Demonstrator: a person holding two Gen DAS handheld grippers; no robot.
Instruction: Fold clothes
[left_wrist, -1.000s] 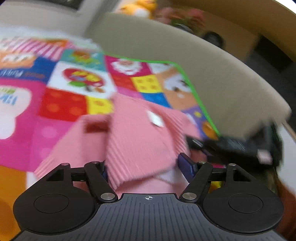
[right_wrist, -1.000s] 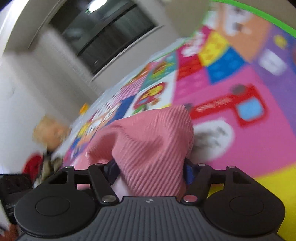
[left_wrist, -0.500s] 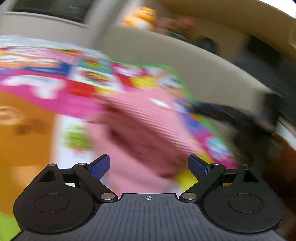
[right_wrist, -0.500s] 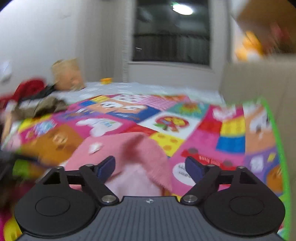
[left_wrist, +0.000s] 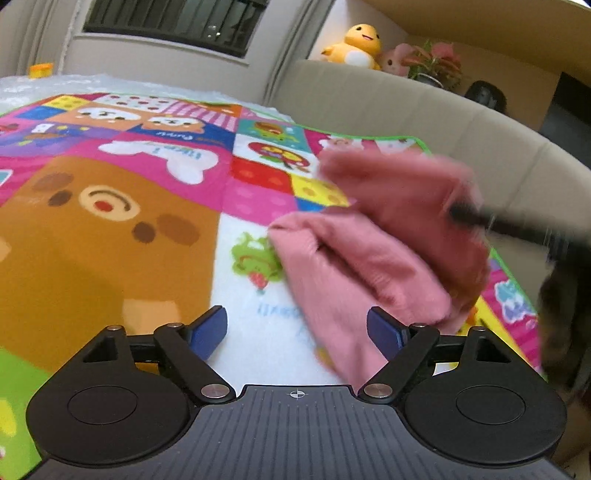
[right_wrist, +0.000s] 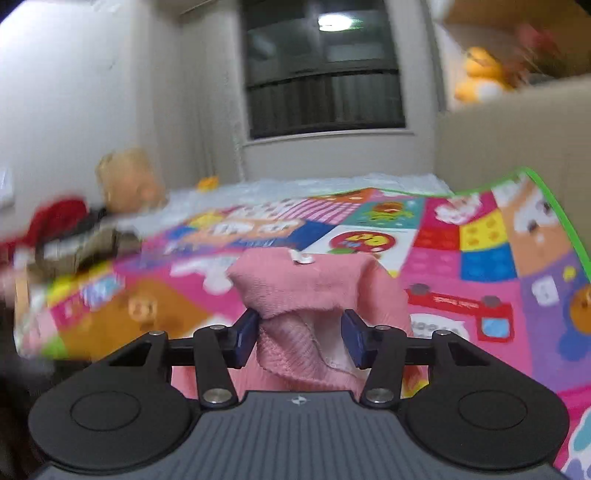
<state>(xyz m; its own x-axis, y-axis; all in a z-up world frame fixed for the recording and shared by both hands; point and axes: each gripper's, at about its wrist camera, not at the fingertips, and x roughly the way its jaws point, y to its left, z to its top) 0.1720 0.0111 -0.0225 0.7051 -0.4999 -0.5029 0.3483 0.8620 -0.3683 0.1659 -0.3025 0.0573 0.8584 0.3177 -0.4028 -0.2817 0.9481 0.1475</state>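
Observation:
A pink ribbed garment (left_wrist: 373, 254) lies bunched on the colourful play mat (left_wrist: 110, 229), right of centre in the left wrist view. My left gripper (left_wrist: 297, 330) is open and empty, with the cloth's near edge by its right finger. In the right wrist view the same pink garment (right_wrist: 314, 295) fills the gap of my right gripper (right_wrist: 301, 334). Its jaws stand partly apart around a fold of cloth, and I cannot tell whether they pinch it. The right gripper shows blurred as a dark bar (left_wrist: 517, 229) over the garment in the left wrist view.
A beige sofa (left_wrist: 424, 110) borders the mat's far right edge, with plush toys (left_wrist: 354, 46) on top. A pile of red and dark clothes (right_wrist: 62, 229) and a doll (right_wrist: 129, 181) lie at the mat's left side. A window (right_wrist: 325, 74) is behind.
Both grippers were shut on the pink garment a second ago and then opened. The garment dropped onto the mat. My left gripper swung left; my right gripper levelled out and its jaws narrowed around the cloth.

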